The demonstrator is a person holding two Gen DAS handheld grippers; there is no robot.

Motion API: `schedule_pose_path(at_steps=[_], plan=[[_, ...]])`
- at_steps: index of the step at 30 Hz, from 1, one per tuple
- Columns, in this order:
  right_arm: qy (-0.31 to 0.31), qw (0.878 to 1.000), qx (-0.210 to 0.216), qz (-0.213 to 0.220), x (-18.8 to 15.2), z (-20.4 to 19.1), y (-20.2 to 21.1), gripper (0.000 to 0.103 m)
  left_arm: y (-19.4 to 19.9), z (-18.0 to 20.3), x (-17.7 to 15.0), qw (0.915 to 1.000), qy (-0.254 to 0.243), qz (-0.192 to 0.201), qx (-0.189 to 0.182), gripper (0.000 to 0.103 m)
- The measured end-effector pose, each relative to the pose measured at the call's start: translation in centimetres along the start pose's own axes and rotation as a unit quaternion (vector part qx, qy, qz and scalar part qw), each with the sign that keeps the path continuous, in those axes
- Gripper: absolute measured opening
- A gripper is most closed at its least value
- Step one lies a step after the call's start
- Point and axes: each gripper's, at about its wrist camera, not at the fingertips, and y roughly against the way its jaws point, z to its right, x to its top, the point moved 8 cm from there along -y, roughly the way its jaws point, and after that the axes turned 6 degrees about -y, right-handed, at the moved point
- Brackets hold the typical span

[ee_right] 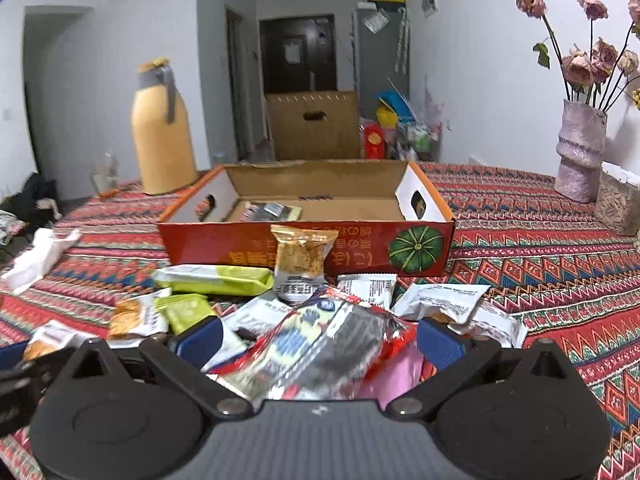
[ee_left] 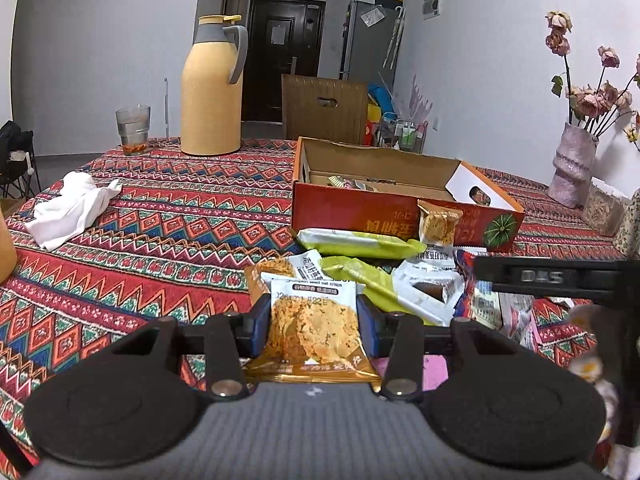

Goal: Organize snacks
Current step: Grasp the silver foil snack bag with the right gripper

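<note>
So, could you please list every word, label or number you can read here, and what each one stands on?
"pumpkin seed oat crisps": top of the oat crisp packet held in the left gripper.
"DAS": embossed on the black bar of the right gripper.
Date stamp on that packet: too blurred to read.
Yellow characters on the red cardboard box: upside down, not legible.
Other wrappers: too small.

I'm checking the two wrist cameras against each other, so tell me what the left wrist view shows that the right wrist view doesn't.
Only the left wrist view shows the left gripper shut on an oat crisp packet, plus a sharp view of the drinking glass, which is only a blur in the other.

Only the right wrist view shows the right gripper open over a red-edged snack packet, and the packets lying inside the box.

Both show the pumpkin-print cardboard box, the yellow thermos jug, the white cloth, the vase of dried roses and the patterned tablecloth.
</note>
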Motion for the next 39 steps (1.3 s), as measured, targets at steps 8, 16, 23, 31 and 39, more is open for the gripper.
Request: schedule_pose_path(at_steps=[8,16,23,31,39], plan=[[0.005,0.997,-0.049,-0.06,-1.5,0.1,-3.9,0.103,-1.2,-0.2,0.2,0.9999,0.003,-0.005,-0.008,0.044],[0.015,0.997,-0.03,-0.062,-3.0,0.4,-3.6,0.081,-2.1,-0.3,-0.2,0.9998,0.006,-0.014,-0.012,0.044],[0.012,0.999,-0.005,-0.05,-3.2,1.3,-2.0,0.057,-2.1,-0.1,-0.1,0.9998,0.004,-0.014,-0.011,0.044],[-0.002,1.0,0.012,-0.022,-2.2,2.3,-0.5,0.05,-2.1,0.3,0.5,0.9999,0.001,-0.011,-0.013,0.044],[-0.016,1.0,0.016,0.004,-0.6,3.2,0.4,0.05,-1.8,0.6,1.8,0.9999,-0.003,0.0,-0.011,0.044]])
